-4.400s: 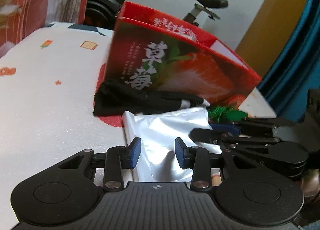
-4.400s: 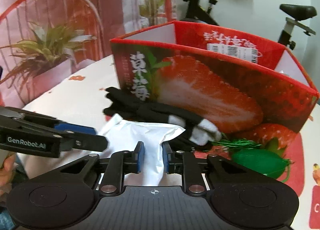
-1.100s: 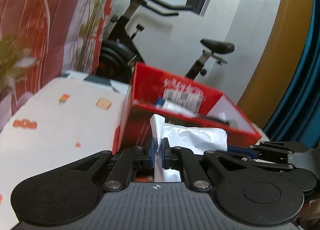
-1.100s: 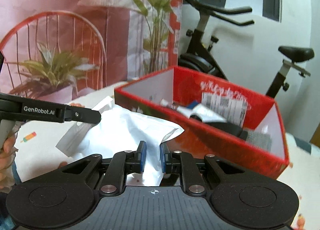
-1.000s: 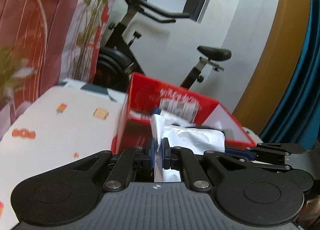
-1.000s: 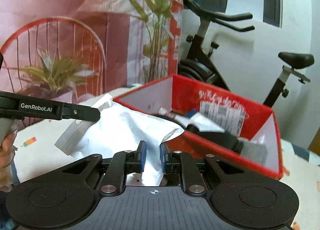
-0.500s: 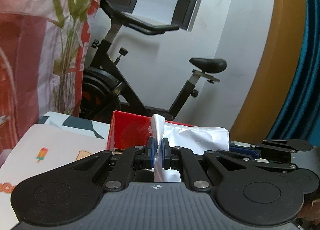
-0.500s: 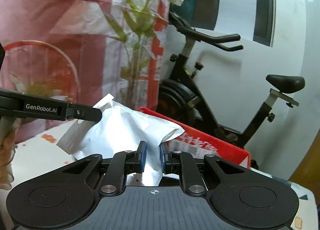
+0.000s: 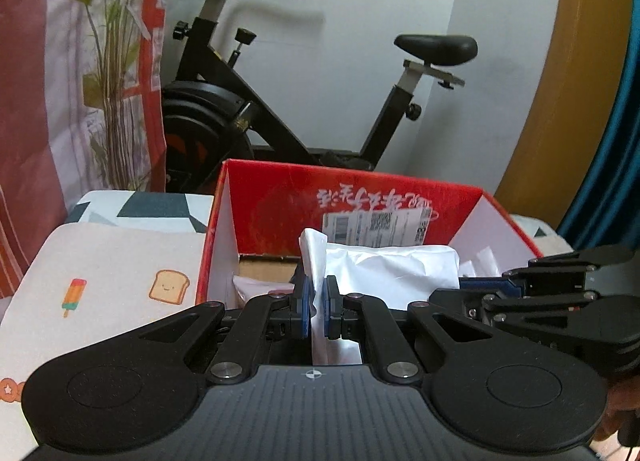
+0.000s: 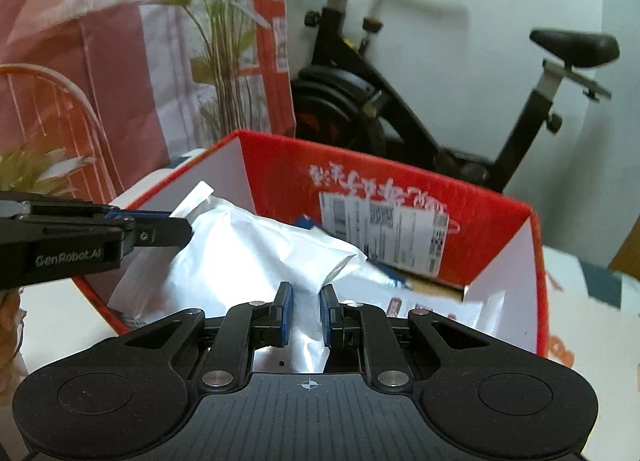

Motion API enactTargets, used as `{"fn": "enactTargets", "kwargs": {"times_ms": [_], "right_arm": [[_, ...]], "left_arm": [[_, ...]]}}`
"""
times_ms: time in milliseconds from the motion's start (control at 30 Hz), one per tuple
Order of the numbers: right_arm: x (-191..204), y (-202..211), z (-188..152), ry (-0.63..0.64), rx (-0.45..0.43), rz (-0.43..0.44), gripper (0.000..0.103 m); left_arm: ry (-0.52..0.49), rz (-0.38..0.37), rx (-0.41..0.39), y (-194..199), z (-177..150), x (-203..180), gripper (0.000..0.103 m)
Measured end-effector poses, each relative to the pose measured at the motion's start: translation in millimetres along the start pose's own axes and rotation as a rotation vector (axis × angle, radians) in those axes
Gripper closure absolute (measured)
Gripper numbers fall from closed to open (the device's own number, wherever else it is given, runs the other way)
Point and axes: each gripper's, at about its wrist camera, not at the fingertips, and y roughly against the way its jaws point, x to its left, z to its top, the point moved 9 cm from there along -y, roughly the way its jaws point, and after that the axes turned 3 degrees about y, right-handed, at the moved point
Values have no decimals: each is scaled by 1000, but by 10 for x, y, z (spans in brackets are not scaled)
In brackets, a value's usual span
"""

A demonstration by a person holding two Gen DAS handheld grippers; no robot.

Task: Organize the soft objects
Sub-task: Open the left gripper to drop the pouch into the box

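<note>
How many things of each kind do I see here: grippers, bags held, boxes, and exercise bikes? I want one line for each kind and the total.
Grippers: 2, left gripper and right gripper
Silver bag held by both: 1
Red box: 1
Exercise bike: 1
Total: 5
</note>
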Motion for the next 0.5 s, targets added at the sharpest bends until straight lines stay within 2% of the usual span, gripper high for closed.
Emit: {"fn": "enactTargets", "kwargs": {"times_ms": [333,500], "right_arm": [[-11,-50,-85,-43,53,14,90],[-10,-92,-180,-84,77,13,92]], "left_arm": [[-43,34,8,11,-21,-10,92],[-39,12,-24,123,45,-58,91]]}}
